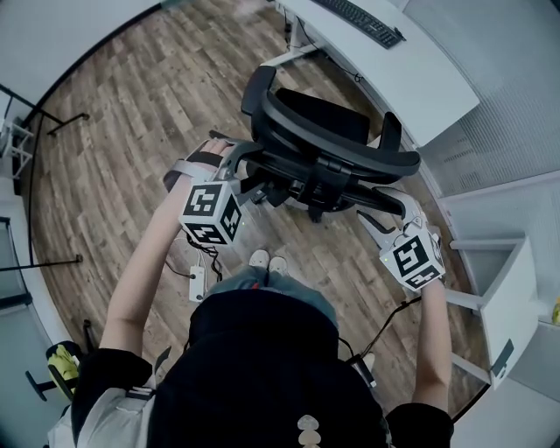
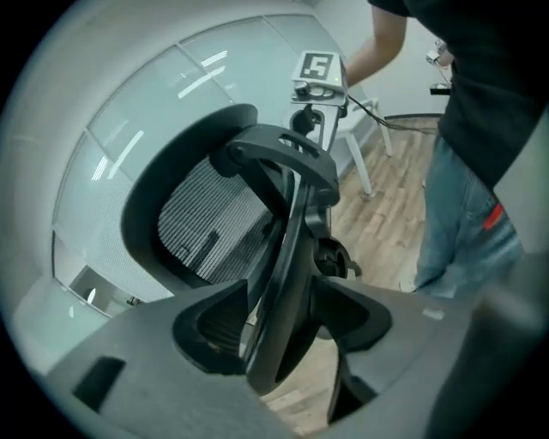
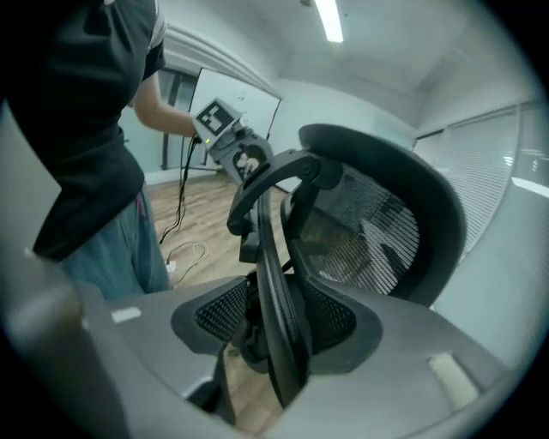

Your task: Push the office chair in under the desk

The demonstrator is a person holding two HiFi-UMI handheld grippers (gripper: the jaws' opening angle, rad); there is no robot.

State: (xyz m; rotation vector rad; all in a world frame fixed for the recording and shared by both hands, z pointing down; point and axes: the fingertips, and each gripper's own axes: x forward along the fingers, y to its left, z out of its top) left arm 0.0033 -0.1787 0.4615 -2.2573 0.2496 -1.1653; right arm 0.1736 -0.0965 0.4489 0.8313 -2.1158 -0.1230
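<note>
The black office chair [image 1: 332, 149] stands on the wood floor, its seat facing the white desk [image 1: 420, 79] at the upper right. I stand behind its backrest. My left gripper [image 1: 229, 159] is at the backrest's left end and my right gripper [image 1: 387, 201] at its right end. In the left gripper view the curved rear frame of the backrest [image 2: 287, 223] runs between the jaws of the left gripper [image 2: 279, 317], with gaps on both sides. In the right gripper view the same frame [image 3: 274, 283] passes between the jaws of the right gripper [image 3: 270, 321], and the pads do not press on it.
A keyboard [image 1: 363, 22] lies on the desk. A white side unit [image 1: 516, 289] stands at the right. A power strip and cables [image 1: 197, 280] lie on the floor by the person's shoes [image 1: 267, 260]. A black stand [image 1: 52, 122] is at the far left.
</note>
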